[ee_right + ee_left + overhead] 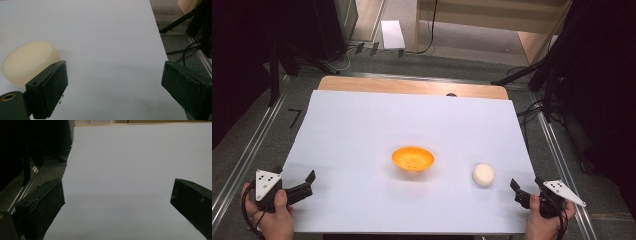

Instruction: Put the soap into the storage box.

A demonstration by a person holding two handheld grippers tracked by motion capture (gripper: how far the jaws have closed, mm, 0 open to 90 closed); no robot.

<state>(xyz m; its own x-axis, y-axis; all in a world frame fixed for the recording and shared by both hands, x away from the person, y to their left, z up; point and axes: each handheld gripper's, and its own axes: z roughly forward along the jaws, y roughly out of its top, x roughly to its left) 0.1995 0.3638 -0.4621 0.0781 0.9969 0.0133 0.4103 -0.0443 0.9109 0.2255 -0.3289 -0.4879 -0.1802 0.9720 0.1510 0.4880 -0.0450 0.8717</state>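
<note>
**Bowl and cream-coloured disc on white sheet, both grippers open at the near edge**

An orange bowl (413,159) sits upright near the centre of the white sheet (362,130) that covers the table (412,86). Small dark specks show on its inner surface. Nothing is seen inside it apart from these.

A cream-coloured disc (483,174) lies flat on the sheet at roughly 4 o'clock from the bowl, apart from it. In the right gripper view the disc (28,62) shows as a thick round puck with a flat top and rounded edge, just beyond and outside the left-hand jaw, not between the jaws.

The right gripper (526,191) is held in the person's right hand (544,220) at about 4 o'clock from the disc, near the sheet's near right corner. Its jaws stand wide apart and hold nothing; in its own view the right gripper (113,87) has bare sheet between the jaws.

The left gripper (294,181) is held in the left hand (274,217) at about 8 o'clock from the bowl, well apart from it, at the sheet's near left corner. Its jaws are spread wide and empty; in its own view the left gripper (117,200) points across bare sheet, with one jaw at the sheet's left edge.

A strip of bare wood shows at the table's far edge, at 12 o'clock.
</note>
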